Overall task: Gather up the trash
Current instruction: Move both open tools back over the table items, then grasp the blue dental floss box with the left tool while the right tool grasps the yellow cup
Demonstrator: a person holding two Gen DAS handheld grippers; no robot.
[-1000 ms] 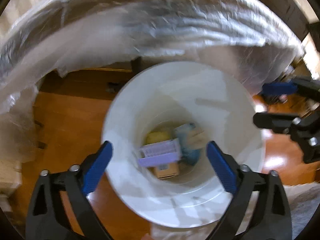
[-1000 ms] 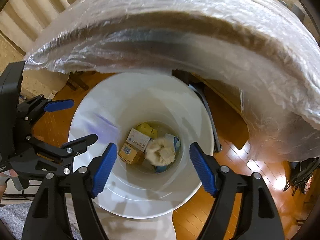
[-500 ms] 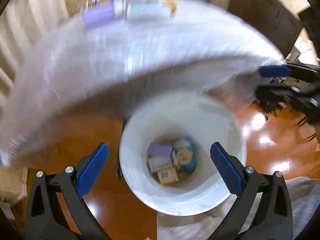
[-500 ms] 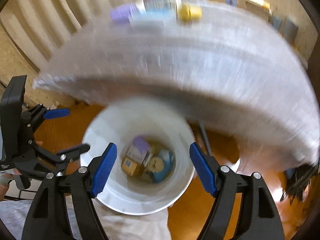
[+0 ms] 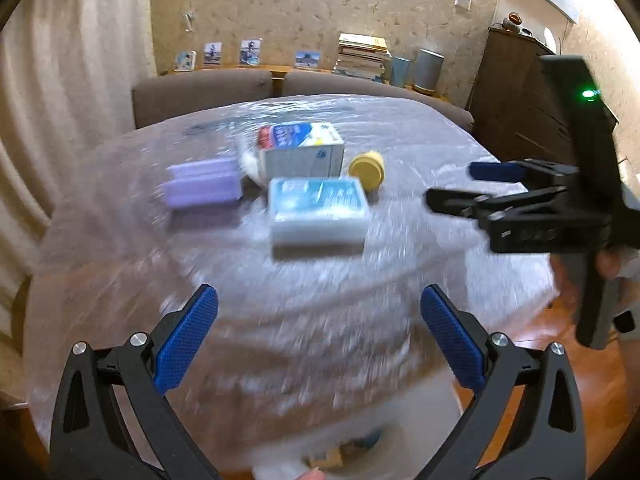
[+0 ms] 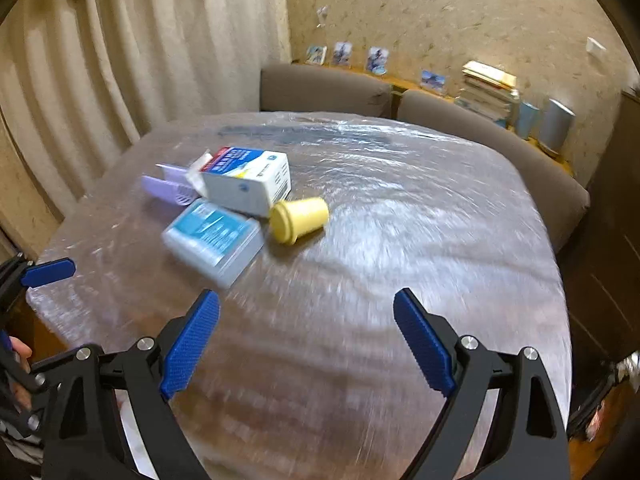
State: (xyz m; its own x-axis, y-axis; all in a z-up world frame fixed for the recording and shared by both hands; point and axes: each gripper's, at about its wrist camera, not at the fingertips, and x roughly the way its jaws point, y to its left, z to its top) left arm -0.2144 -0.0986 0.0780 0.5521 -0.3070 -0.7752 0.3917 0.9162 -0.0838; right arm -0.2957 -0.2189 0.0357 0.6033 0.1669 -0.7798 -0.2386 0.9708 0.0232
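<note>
Plastic-wrapped worktop (image 6: 360,240) carries trash: purple box (image 5: 202,188), white carton (image 6: 248,184), blue pack (image 6: 212,240), yellow cup (image 6: 300,220), clustered at 11 o'clock. Both hand-held grippers, left (image 5: 320,340) and right (image 6: 306,344), released, empty.

A round table (image 6: 400,280) draped in crinkled clear plastic sheeting (image 5: 400,128) carries a small cluster: a lavender box (image 5: 202,186), a white carton with red and blue print (image 6: 246,182), a pale blue packet (image 6: 214,240) lying flat, and a yellow cup-like piece (image 6: 300,220), possibly a cap, on its side beside the carton.
</note>
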